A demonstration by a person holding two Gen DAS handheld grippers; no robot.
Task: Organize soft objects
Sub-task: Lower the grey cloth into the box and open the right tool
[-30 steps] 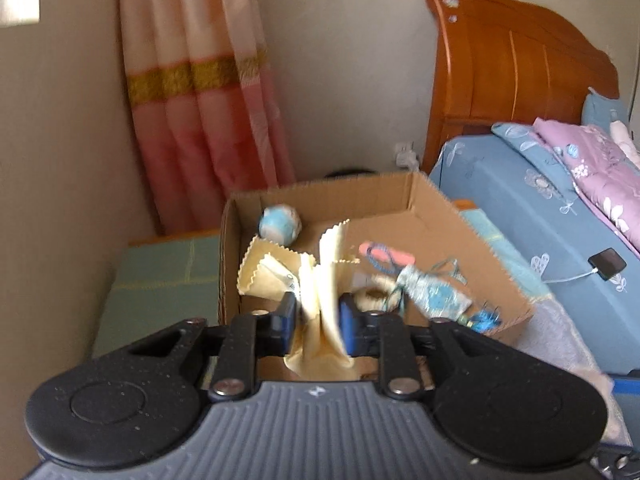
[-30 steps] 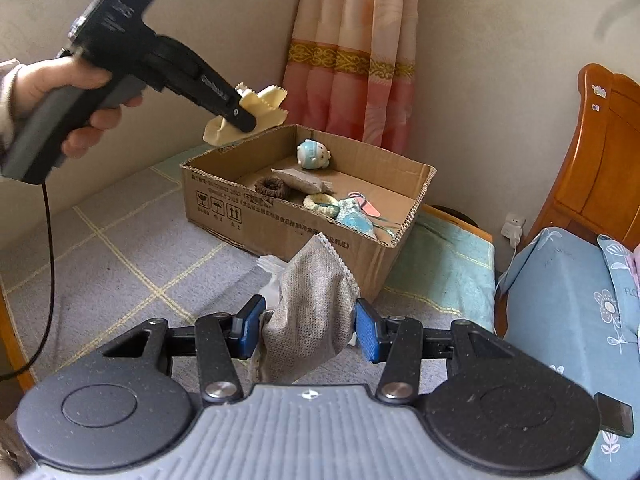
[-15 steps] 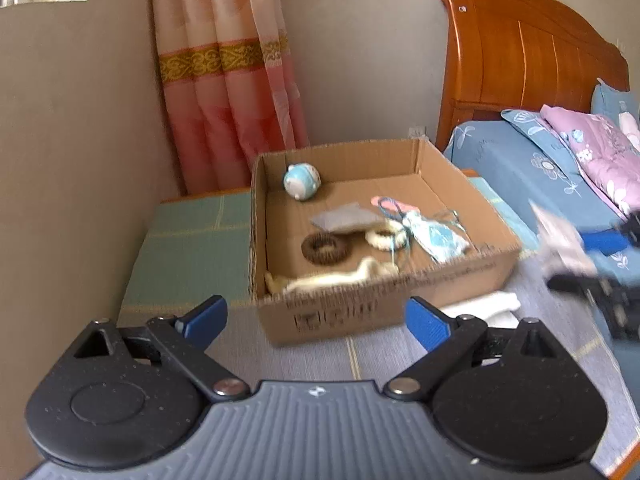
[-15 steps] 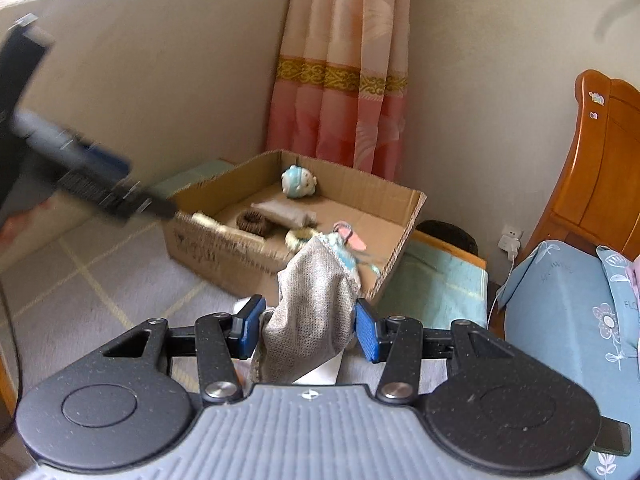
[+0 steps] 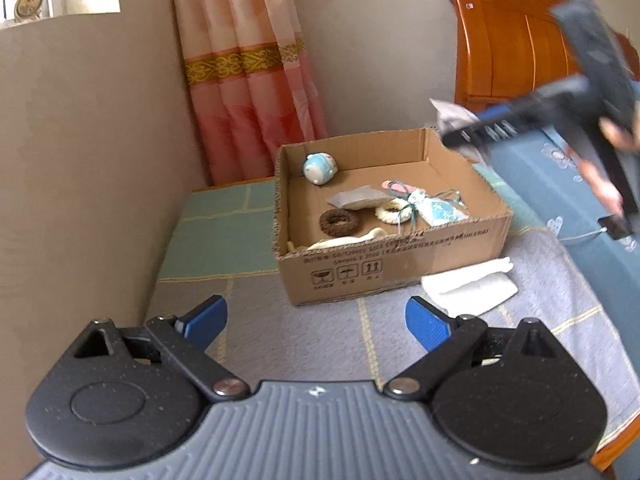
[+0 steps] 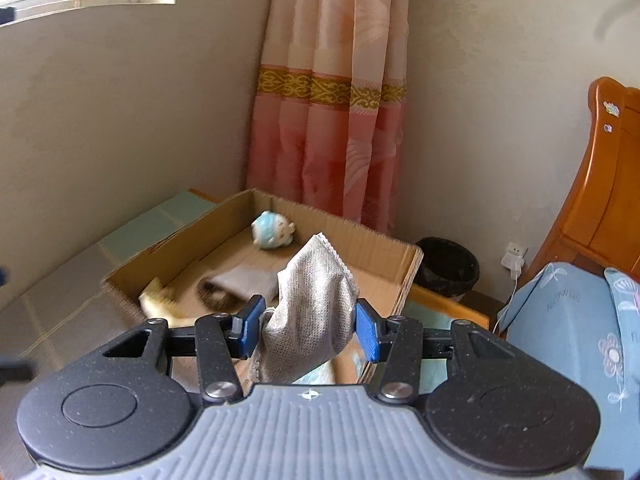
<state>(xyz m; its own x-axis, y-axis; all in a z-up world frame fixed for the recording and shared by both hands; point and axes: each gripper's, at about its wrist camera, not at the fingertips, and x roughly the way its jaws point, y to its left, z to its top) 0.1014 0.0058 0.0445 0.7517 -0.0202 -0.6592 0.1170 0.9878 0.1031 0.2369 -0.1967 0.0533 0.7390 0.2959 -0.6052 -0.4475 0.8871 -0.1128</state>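
An open cardboard box (image 5: 396, 264) stands on the mat. It holds a blue plush ball (image 5: 319, 168), a grey pouch (image 5: 354, 199), a brown ring (image 5: 339, 223), a cream ring (image 5: 394, 211), a blue patterned sachet (image 5: 436, 210) and a yellow cloth (image 5: 340, 242) at its near wall. My left gripper (image 5: 316, 320) is open and empty, low in front of the box. My right gripper (image 6: 306, 326) is shut on a grey mesh cloth (image 6: 314, 304) and holds it over the box (image 6: 384, 246); in the left wrist view the right gripper (image 5: 472, 134) shows above the box's right corner.
A folded white cloth (image 5: 470, 284) lies on the mat right of the box. A wooden bed (image 5: 516, 40) with blue bedding stands on the right, a pink curtain (image 5: 248, 80) behind the box, a wall on the left. A black bin (image 6: 448, 266) sits behind the box.
My left gripper opened and let the yellow cloth fall into the box, then drew back. My right gripper carried the grey mesh cloth up from the mat to above the box.
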